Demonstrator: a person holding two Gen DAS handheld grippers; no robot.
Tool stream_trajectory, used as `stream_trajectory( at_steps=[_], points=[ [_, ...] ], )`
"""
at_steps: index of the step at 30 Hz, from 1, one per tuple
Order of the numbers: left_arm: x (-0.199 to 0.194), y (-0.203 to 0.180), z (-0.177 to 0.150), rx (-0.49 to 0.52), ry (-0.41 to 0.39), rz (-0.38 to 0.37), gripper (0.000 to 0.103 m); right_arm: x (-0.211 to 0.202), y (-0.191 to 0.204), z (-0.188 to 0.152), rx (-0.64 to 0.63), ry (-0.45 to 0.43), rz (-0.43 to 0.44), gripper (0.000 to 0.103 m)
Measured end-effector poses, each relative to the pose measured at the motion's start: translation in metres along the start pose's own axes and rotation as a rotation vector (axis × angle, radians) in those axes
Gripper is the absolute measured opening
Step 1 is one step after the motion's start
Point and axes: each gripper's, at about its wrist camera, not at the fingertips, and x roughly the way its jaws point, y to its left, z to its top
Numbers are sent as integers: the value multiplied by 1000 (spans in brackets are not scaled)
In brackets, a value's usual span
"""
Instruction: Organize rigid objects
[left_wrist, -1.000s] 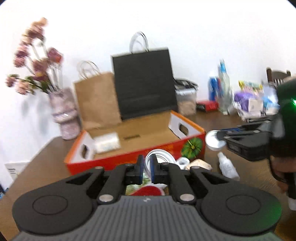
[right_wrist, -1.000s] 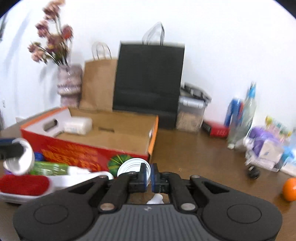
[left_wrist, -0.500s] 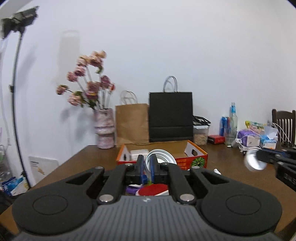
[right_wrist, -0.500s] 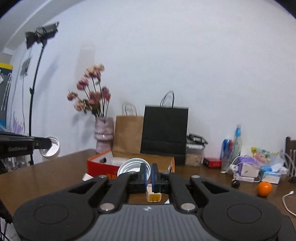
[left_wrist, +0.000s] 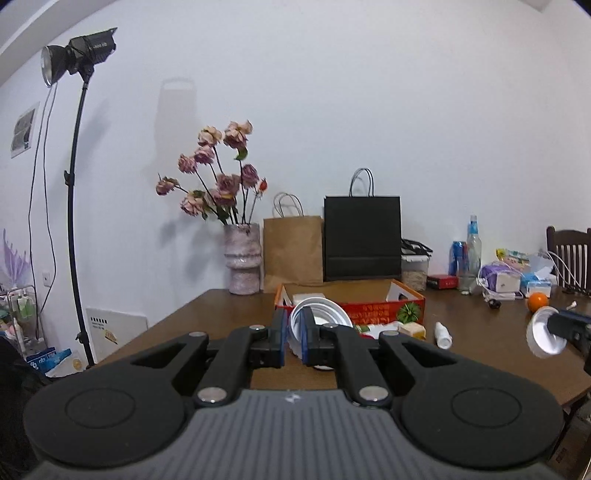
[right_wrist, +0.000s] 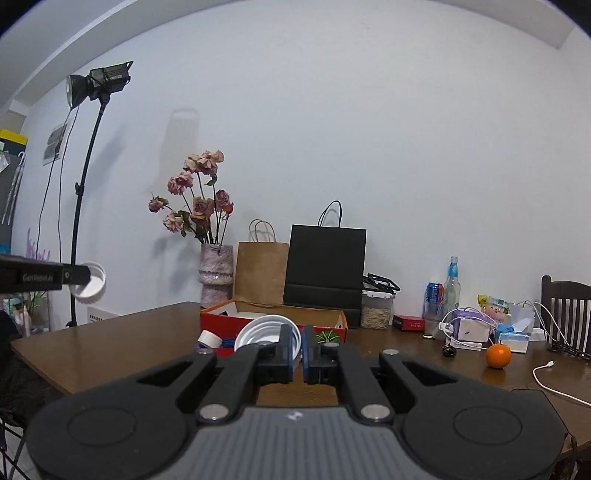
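Note:
My left gripper is shut on the rim of a white round lid, held up in the air in front of the table. My right gripper is shut on a second white round lid. The right gripper with its lid also shows at the right edge of the left wrist view. The left gripper with its lid shows at the left edge of the right wrist view. An open red cardboard box stands on the brown table, with small items lying in front of it.
A flower vase, a brown paper bag and a black bag stand behind the box. Bottles, cans, packets and an orange crowd the table's right side. A light stand rises at the left, a chair at the right.
Both grippers have pulled back and up from the box, each keeping its white lid. The box and table now lie farther away and lower in both views.

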Motion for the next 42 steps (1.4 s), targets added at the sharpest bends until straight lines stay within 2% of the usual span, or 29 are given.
stream_trajectory(
  at_steps=[8,13,15,20,24,28,32,35,40,42],
  points=[
    [20,2,-12,-8,68,3,8,32,-9,-10,3,53,4,5],
    [60,8,-12,-28,127,14,8,69,-29,-12,41,98,-6,5],
    [79,9,-4,-28,123,6,8,88,-36,-6,38,90,-1,5],
    [142,8,26,1,84,-11,8,148,-52,25,-19,44,21,5],
    [208,4,65,-14,68,-94,8,212,-76,68,31,34,96,5],
    [296,-3,110,-49,145,-197,8,295,-95,111,30,67,146,5],
    [384,-19,136,-28,245,-236,8,395,-108,138,48,206,183,5],
    [462,-26,136,-63,387,-268,8,470,-113,141,71,345,199,5],
    [572,-49,102,-89,615,-251,8,584,-115,109,115,582,201,5],
    [601,-60,86,-71,667,-239,8,617,-112,88,115,656,184,5]
  ],
)
